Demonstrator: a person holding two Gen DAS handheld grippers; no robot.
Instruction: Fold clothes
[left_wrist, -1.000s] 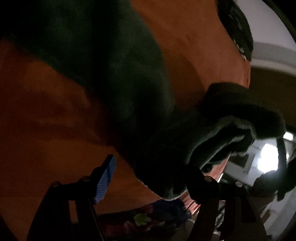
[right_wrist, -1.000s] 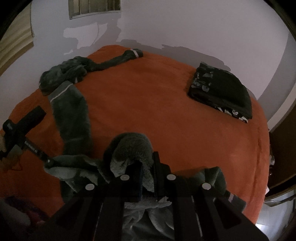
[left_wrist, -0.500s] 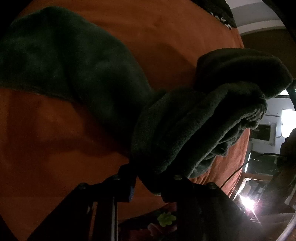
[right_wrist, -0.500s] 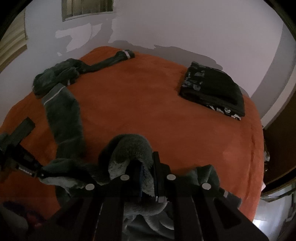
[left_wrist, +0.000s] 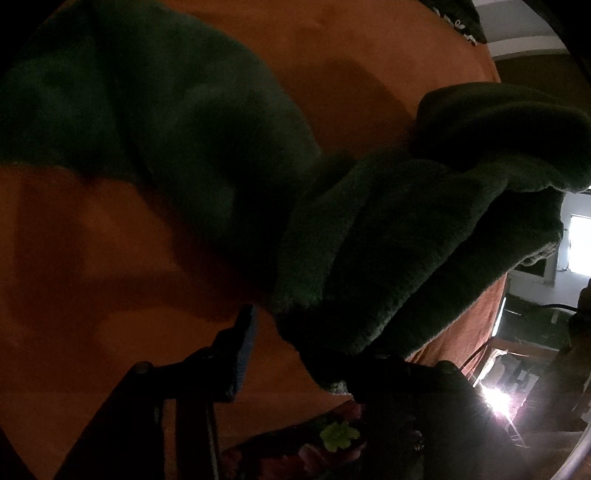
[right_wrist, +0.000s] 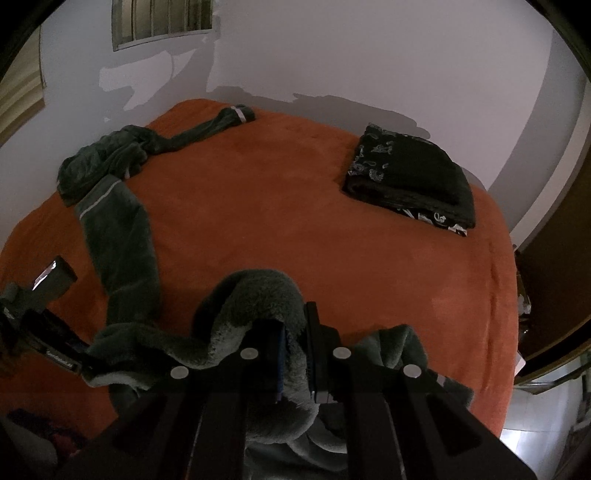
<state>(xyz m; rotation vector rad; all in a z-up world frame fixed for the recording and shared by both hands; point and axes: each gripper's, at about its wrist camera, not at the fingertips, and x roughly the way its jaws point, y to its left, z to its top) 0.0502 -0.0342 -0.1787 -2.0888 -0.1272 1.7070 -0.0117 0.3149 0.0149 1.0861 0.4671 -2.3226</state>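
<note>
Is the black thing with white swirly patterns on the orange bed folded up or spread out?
Folded. The black garment with white swirly print lies as a neat stacked rectangle with layered edges, near the far right corner of the orange bedspread.

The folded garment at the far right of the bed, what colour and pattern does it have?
Black folded garment with a white paisley-like print, clearest in the right wrist view.

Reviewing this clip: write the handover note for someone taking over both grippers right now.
Right gripper: shut on a fold of the green fleece garment at the near edge of the orange bed.
Left gripper: jaws opening, the garment's bunched edge between them, the blue pad clear of it.
The garment trails across the bed, one striped sleeve stretched to the far side.
Done: a dark patterned piece lies folded at far right.
Left: regrip with the left, spread the garment flat, fold it.
</note>
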